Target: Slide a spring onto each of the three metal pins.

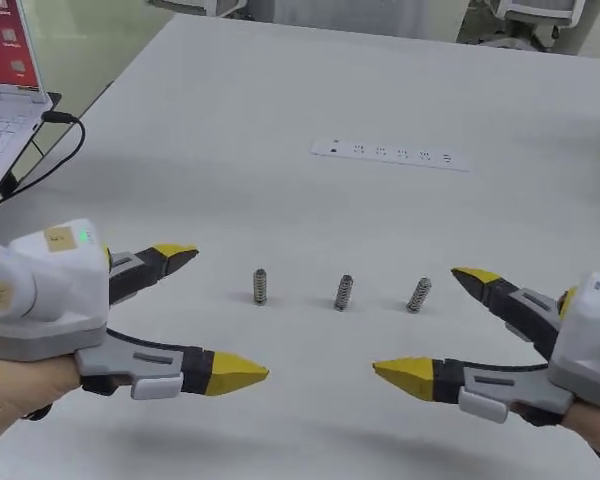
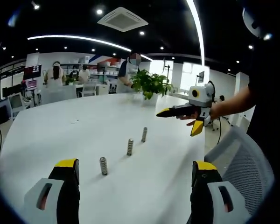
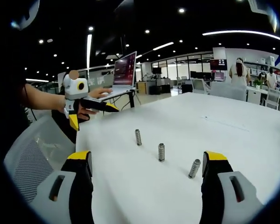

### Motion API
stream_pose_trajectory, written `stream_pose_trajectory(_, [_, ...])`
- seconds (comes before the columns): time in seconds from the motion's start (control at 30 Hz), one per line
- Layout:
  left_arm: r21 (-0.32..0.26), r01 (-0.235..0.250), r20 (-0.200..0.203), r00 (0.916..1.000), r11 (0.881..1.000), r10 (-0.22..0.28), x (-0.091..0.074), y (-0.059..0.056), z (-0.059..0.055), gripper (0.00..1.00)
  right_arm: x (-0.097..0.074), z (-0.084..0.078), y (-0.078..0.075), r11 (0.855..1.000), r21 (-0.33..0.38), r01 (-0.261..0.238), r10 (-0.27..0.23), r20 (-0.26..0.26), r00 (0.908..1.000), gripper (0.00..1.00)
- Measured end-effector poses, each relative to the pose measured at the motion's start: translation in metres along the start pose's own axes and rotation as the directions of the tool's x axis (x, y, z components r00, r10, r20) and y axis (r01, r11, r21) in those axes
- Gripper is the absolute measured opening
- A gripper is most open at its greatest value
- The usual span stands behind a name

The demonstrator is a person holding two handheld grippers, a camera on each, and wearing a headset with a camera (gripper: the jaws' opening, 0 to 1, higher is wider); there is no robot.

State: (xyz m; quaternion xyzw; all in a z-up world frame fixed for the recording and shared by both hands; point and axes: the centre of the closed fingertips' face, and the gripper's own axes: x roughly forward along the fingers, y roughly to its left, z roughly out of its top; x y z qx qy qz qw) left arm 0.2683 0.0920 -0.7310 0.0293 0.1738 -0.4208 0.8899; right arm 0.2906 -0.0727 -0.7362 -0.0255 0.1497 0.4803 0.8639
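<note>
The left hand-held gripper (image 1: 225, 312) and right hand-held gripper (image 1: 420, 321) both hold their jaws wide and empty. They flank a row on the bench (image 1: 280, 120): left spring (image 1: 260, 286), middle spring (image 1: 344, 292) and right spring (image 1: 419, 294). The right spring leans (any pin inside is hidden), so a careless nudge from a jaw could topple it. The right gripper view shows that lean from low down, and the head view adds a power strip (image 1: 390, 154) beyond.

open table (image 1: 280, 100), small row midway
i'm seeing three springs (image 1: 344, 292) standing between my left gripper (image 1: 225, 312) and right gripper (image 1: 419, 320), with bare table lying all around; a power strip (image 1: 390, 154) is sitting well behind them, a laptop (image 1: 5, 90) at far left.
</note>
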Motion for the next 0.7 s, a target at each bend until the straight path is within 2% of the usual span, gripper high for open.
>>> stream_pose_trajectory(0.2, [-0.006, -0.004, -0.002, 1.0000, 1.000, 0.004, -0.005, -0.004, -0.003, 0.98, -0.023, -0.007, -0.005, 0.999, 0.013, 0.034, -0.034, 0.000, 0.9994, 0.99])
stream_pose_trajectory(0.3, [-0.003, -0.011, -0.002, 0.9999, 1.000, 0.011, -0.009, -0.005, -0.004, 0.98, -0.030, -0.012, -0.009, 0.999, 0.011, 0.051, -0.050, -0.016, 0.9986, 0.99])
stream_pose_trajectory(0.4, [0.003, -0.017, -0.003, 0.9999, 1.000, 0.017, -0.011, -0.006, -0.004, 0.98, -0.036, -0.012, -0.016, 0.997, 0.027, 0.078, -0.078, -0.008, 0.9970, 0.99])
stream_pose_trajectory(0.57, [0.005, -0.026, -0.009, 0.9996, 1.000, 0.026, -0.013, -0.004, -0.005, 0.98, -0.030, -0.010, -0.014, 0.996, 0.037, 0.085, -0.085, -0.002, 0.9964, 0.99])
stream_pose_trajectory(0.7, [-0.004, -0.037, 0.007, 0.9993, 0.999, 0.037, -0.011, 0.002, 0.000, 0.98, -0.021, -0.010, -0.009, 0.997, 0.033, 0.068, -0.068, -0.001, 0.9977, 0.99])
